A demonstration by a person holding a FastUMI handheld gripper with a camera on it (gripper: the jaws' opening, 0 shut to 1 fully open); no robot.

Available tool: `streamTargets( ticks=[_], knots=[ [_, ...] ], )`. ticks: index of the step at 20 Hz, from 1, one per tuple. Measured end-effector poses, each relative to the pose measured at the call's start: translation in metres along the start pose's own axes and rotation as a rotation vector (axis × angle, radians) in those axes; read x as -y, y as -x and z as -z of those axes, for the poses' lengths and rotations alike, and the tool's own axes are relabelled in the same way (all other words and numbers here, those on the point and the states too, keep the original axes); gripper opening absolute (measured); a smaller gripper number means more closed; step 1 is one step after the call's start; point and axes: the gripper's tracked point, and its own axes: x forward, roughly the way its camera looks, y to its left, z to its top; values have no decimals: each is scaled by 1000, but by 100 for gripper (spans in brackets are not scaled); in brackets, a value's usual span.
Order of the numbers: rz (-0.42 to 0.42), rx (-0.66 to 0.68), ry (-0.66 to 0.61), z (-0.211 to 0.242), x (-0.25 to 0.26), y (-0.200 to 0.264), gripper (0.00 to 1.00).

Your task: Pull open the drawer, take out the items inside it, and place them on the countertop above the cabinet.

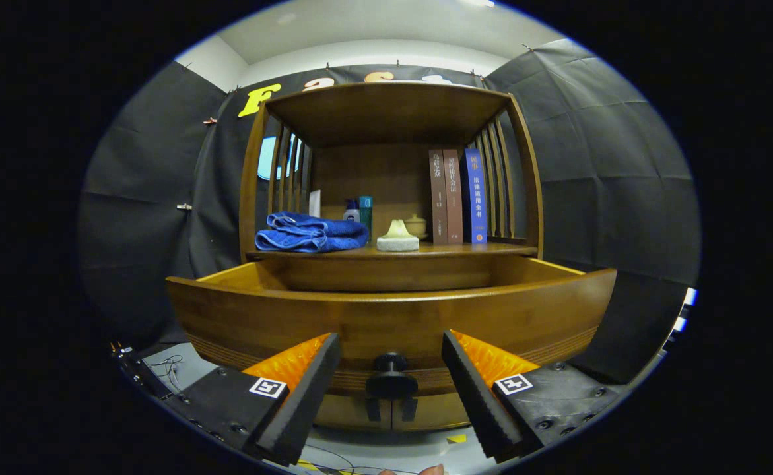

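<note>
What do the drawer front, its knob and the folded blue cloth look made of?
Drawer front: apparently wood, glossy brown, faint grain. Knob, between the open gripper's fingers: black, matte, perhaps plastic or metal. Folded blue cloth: soft terry-like fabric, probably a towel.

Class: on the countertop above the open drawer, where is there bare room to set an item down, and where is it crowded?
Bare wood runs along the countertop's front edge, widest ahead of the books. A narrow gap lies between the blue towel and the pale stone-like lump. The back is crowded with bottles and a small jar. The claw is open astride the drawer knob.
</note>
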Motion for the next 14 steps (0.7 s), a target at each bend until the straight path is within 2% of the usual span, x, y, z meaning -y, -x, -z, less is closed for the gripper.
streamTargets(
  ticks=[3, 4, 10, 14],
  knots=[
    [3, -31, -5, 12, 2, -5, 99],
    [4, -2, -4, 9, 2, -9, 99],
    [10, -16, 21, 8, 0, -12, 98],
    [6, -13, 27, 1, 1, -30, 99]
  ],
)
